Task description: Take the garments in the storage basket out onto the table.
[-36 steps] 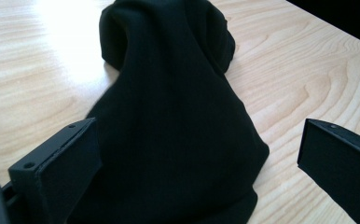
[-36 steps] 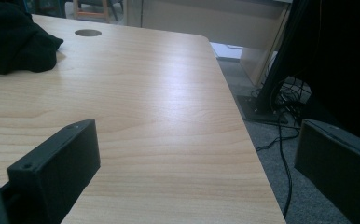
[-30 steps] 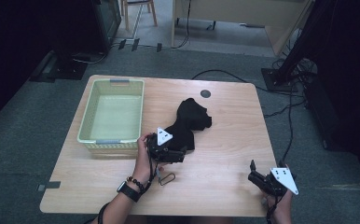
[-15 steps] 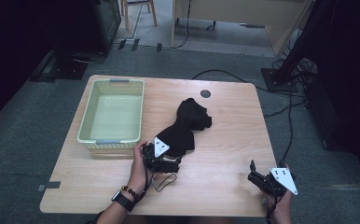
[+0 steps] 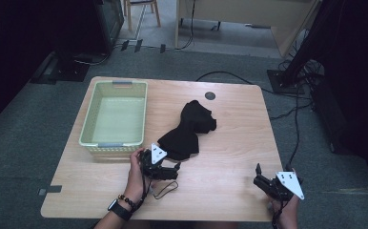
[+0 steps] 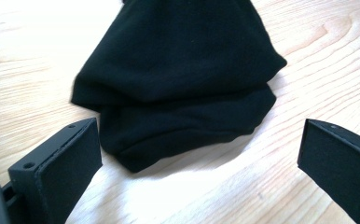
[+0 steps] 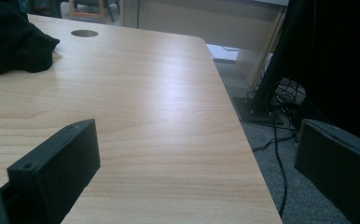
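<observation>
Two claws in view, both w/ jaws spread wide and nothing between them. Left claw (image 5: pixel 176 168) sits low over the desk (image 5: pixel 230 143), just short of the near edge of the black cloth (image 5: pixel 188 131); in the left gripper view the cloth (image 6: pixel 178 79) lies bunched just beyond the jaws, its folded hem closest to the left jaw, not touching either. Cloth is a crumpled strip on the desk, just right of the pale green basket (image 5: pixel 114 143), running away from the left claw toward the round cable hole (image 5: pixel 210 96). Right claw (image 5: pixel 259 175) hovers near the desk's front right corner, well apart from the cloth; in its own view the cloth (image 7: pixel 10 39) shows far off at upper left, w/ the hole (image 7: pixel 84 33) behind it.
</observation>
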Demonstrator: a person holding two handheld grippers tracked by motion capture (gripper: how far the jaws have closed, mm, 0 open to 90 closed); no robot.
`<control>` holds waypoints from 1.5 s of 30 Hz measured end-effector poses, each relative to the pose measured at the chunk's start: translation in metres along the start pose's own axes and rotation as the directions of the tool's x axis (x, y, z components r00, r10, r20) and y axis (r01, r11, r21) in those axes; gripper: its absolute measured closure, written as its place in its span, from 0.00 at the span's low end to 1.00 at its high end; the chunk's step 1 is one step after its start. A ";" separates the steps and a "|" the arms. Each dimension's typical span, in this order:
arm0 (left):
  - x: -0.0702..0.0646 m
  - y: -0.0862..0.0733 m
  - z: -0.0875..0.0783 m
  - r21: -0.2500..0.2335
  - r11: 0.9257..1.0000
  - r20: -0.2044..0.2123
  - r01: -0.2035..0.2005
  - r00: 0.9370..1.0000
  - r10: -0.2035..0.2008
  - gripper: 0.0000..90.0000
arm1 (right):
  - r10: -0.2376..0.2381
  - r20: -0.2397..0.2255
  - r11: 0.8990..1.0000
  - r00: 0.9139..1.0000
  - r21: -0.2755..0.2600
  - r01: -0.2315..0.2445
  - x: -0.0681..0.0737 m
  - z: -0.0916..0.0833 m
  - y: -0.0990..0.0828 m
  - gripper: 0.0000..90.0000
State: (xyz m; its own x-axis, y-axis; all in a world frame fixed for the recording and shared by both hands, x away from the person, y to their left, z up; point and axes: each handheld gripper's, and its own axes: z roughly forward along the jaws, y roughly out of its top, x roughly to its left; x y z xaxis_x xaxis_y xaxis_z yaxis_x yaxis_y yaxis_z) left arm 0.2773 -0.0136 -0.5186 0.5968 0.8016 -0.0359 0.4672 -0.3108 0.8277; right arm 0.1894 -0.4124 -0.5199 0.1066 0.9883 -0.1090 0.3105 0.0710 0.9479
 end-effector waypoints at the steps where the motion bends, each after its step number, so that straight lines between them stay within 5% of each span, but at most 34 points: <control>1: 0.001 -0.001 -0.002 -0.004 1.000 -0.003 -0.003 1.000 0.003 0.00 | 0.000 0.000 1.000 1.000 0.000 0.000 0.000 0.000 0.000 0.00; 26: 0.032 -0.024 -0.039 -0.033 0.999 -0.072 0.025 0.997 -0.027 0.00 | -0.005 0.014 1.000 1.000 -0.003 0.005 0.001 -0.001 0.000 0.00; 45: 0.059 -0.039 -0.065 -0.052 0.995 -0.110 0.085 0.990 -0.090 0.00 | -0.007 0.020 1.000 1.000 -0.004 0.007 0.002 -0.001 0.000 0.00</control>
State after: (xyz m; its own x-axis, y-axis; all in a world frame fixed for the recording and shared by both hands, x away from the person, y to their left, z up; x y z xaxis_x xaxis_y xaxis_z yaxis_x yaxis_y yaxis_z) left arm 0.2520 0.0791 -0.5172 0.4769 0.8776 -0.0486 0.4819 -0.2148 0.8495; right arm 0.1890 -0.4104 -0.5202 0.1238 0.9849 -0.1212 0.3076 0.0781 0.9483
